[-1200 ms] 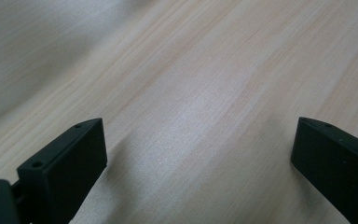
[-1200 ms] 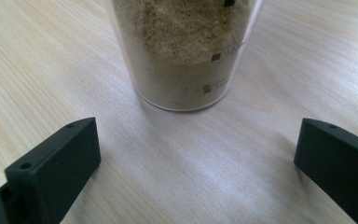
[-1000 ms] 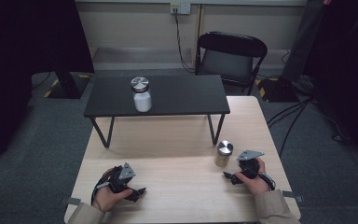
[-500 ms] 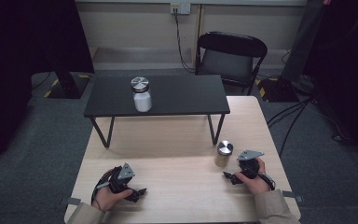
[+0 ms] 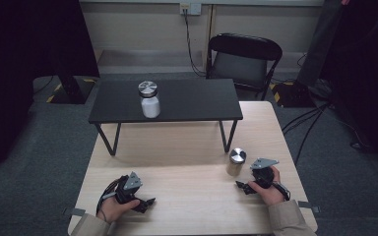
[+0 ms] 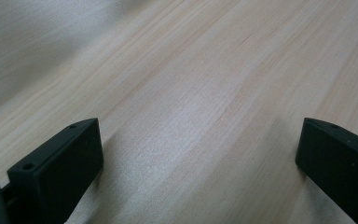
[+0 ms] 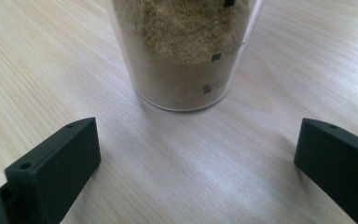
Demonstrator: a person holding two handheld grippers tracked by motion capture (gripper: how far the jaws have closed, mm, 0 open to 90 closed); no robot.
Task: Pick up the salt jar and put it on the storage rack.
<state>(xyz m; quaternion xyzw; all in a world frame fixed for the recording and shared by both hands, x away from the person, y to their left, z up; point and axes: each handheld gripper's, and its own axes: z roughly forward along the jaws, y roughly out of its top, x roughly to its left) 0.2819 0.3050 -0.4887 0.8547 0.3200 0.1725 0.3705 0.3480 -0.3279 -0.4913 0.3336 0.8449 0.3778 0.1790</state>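
Near left on the light wooden tabletop [image 5: 187,157]: left hand-held gripper [image 5: 147,201], low over the wood, jaws spread wide after just opening, nothing between them. In the left gripper view [image 6: 200,140], bare wood grain between the two black jaws.

Farther back and left of centre, on a low black table [image 5: 187,101] standing at the tabletop's far edge: a white jar [image 5: 150,101] with a round metal lid, upright, well apart from both hands.

Right of centre, on the wooden tabletop just ahead of the black table's right legs: a clear jar of tan powder [image 5: 235,163] (silver lid on top), upright.

Just beside it, to the near right: right hand-held gripper [image 5: 240,186], held in a hand resting on the wood, jaws pointing left, toward the jar's side of the tabletop. In the right gripper view [image 7: 198,140], jaws standing wide, the jar of tan powder [image 7: 184,51] straight ahead and just beyond the jaw tips, not between them, no contact visible; small dark print marks on its clear wall.

Far beyond, on the grey floor: a black folding chair [image 5: 243,61], cables trailing along the right.
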